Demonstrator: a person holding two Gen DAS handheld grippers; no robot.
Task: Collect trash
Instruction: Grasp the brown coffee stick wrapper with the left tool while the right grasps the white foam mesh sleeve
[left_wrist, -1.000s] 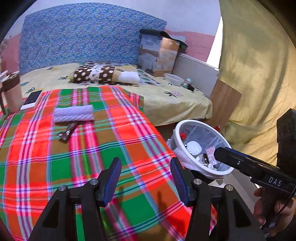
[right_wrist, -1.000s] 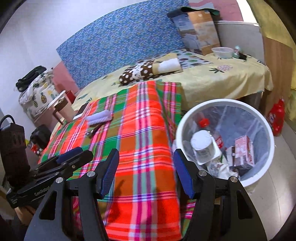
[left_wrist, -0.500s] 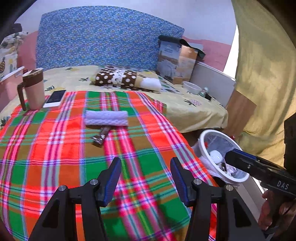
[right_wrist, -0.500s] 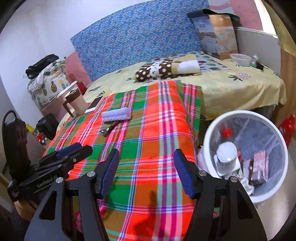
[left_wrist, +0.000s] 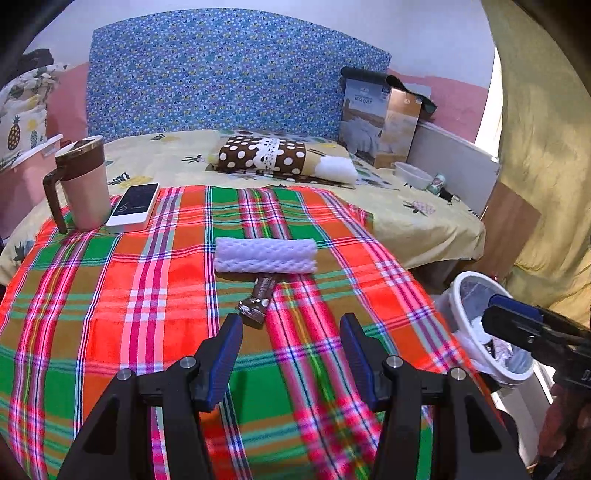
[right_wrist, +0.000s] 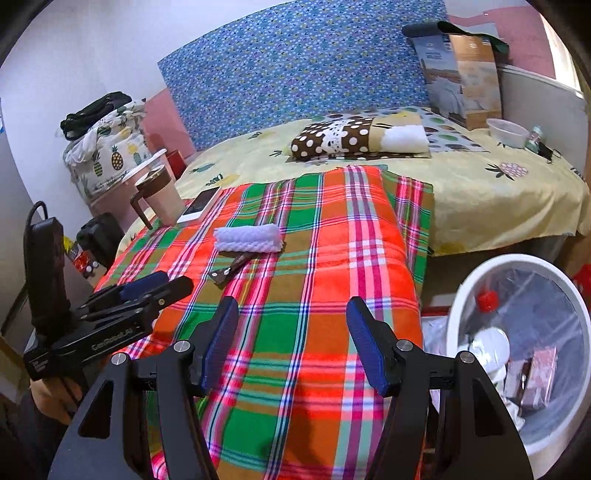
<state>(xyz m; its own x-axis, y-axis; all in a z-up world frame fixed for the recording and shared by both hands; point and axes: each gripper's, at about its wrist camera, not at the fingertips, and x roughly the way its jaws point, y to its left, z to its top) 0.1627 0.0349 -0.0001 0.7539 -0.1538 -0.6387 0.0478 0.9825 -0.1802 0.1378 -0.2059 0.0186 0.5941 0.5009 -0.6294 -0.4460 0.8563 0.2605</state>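
- My left claw (left_wrist: 291, 347) sat at the bottom centre of the left wrist view, its blue-padded jaws wide apart with nothing between them, only the plaid blanket (left_wrist: 147, 295) showing through the gap.
- My right claw (right_wrist: 291, 343) sat at the bottom centre of the right wrist view, jaws also wide and empty, over the same blanket.
- The trash I was after, a brown wrapper (left_wrist: 258, 299), lay flat on the blanket just above the left claw's tips in the left view, its upper end tucked against a folded white cloth (left_wrist: 266, 254).
- In the right wrist view that wrapper (right_wrist: 232, 267) appeared left of centre, under the lower edge of the cloth (right_wrist: 249, 238).
- The white bin (right_wrist: 517, 295), lined with a clear bag, stood on the floor beside the bed at the lower right of the right view; it held a white bottle with a red cap and a small pink carton.
- In the left view the bin (left_wrist: 465, 295) showed at the right edge, partly behind the right claw's dark body.
- A brown-lidded mug (left_wrist: 83, 184) and a phone (left_wrist: 135, 206) rested side by side, touching or nearly so, at the upper left of the blanket.
- A dotted pillow (left_wrist: 266, 155) lay on the yellow sheet (left_wrist: 406, 218) above the blanket, in front of the blue headboard (left_wrist: 221, 74).
- A box (left_wrist: 380, 125) leaned at the upper right, with a small bowl (left_wrist: 412, 173) just below it.
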